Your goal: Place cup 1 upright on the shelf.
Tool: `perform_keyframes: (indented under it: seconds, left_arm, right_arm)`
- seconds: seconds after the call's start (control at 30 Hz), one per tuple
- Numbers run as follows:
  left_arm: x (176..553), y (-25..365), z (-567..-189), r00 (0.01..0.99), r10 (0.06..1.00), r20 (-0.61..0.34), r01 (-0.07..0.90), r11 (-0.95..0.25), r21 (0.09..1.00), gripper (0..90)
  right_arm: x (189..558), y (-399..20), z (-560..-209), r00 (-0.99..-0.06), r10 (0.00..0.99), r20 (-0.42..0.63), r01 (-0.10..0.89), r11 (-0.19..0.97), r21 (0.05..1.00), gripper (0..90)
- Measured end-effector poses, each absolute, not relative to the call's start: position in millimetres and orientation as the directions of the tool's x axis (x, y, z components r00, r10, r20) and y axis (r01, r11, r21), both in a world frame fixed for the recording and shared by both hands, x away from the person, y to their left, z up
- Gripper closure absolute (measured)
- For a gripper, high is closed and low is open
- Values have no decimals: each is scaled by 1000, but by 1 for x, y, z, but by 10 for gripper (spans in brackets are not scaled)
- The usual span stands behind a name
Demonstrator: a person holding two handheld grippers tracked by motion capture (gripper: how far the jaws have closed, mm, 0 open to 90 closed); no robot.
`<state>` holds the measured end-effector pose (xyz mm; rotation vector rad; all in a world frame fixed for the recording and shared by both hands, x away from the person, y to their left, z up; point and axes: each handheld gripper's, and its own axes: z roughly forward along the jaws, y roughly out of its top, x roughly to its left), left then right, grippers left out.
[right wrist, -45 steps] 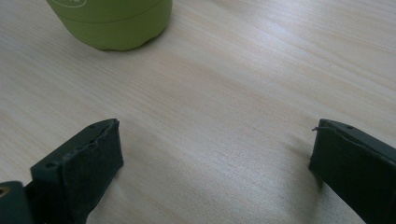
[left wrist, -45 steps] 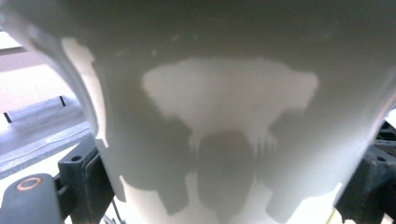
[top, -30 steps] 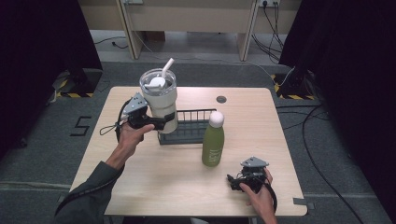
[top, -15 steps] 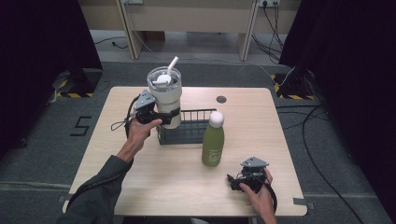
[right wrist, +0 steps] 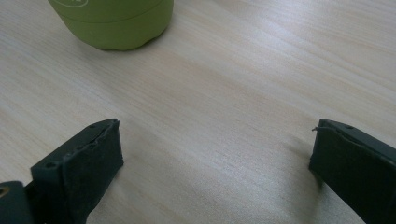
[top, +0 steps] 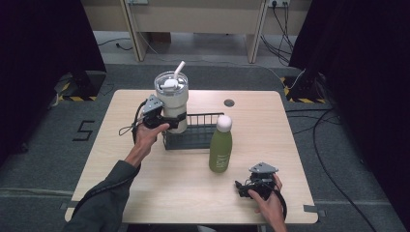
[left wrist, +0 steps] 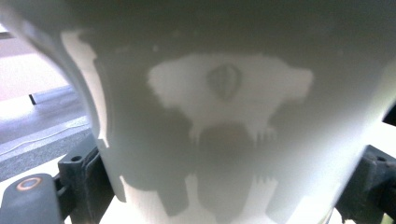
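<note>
Left tongs (top: 170, 119) are clamped around the lower body of the white tumbler (top: 171, 102), upper left of centre in the high view; I have the tumbler upright, its clear lid and straw (top: 179, 68) on top, its base over the left end of the black wire rack (top: 192, 131); whether it touches the rack floor I cannot tell; in the left gripper view the tumbler's pale wall (left wrist: 224, 121) sits hard between my two black jaws, one at the lower left edge, one at the lower right, both pressed against it.

Right tongs (top: 245, 187) are released, holding nothing; they rest low on the bench (top: 290, 140) at the lower right of the high view, my hand (top: 268, 203) behind them; in the right gripper view the jaws stand wide apart with bare wood grain between them, and the rounded base of the green bottle (right wrist: 114, 21) shows at the upper left, apart from both jaws.

In the high view the green bottle (top: 221, 147) stands upright with its white cap, just in front of the rack's right end, near the right tongs but not touching; a small dark round spot (top: 229, 102) lies on the bench behind the rack.
</note>
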<state>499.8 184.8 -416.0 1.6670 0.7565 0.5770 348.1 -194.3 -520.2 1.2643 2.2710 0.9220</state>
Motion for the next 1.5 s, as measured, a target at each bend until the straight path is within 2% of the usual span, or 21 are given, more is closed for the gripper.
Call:
perform_keyframes:
  seconds: [0.73, 1.3, 1.33, 1.37, 1.43, 1.47, 1.5]
  left_arm:
    - [502, 179, -451, 673, 739, -22, 199, -152, 968, 104]
    - [497, 182, -457, 679, 734, -4, 157, -139, 978, 102]
    - [499, 183, -457, 682, 731, 29, 134, -164, 977, 102]
    - [497, 182, -458, 679, 734, -6, 157, -138, 978, 102]
    - [497, 182, -458, 678, 735, -10, 161, -135, 978, 101]
    - [499, 183, -457, 681, 732, 25, 137, -161, 977, 101]
    - [497, 181, -458, 677, 736, -9, 161, -136, 978, 101]
  right_arm:
    - [348, -194, -521, -527, 850, -17, 595, 383, 706, 25]
    - [347, -194, -520, -526, 850, -14, 599, 382, 703, 25]
    - [348, -194, -520, -527, 850, -14, 598, 382, 705, 26]
    - [347, -193, -520, -527, 850, -12, 599, 381, 705, 25]
    - [347, -193, -521, -526, 850, -10, 600, 380, 704, 25]
    - [348, -194, -521, -528, 849, -13, 597, 382, 705, 25]
    - [347, -193, -520, -527, 850, -12, 599, 381, 704, 25]
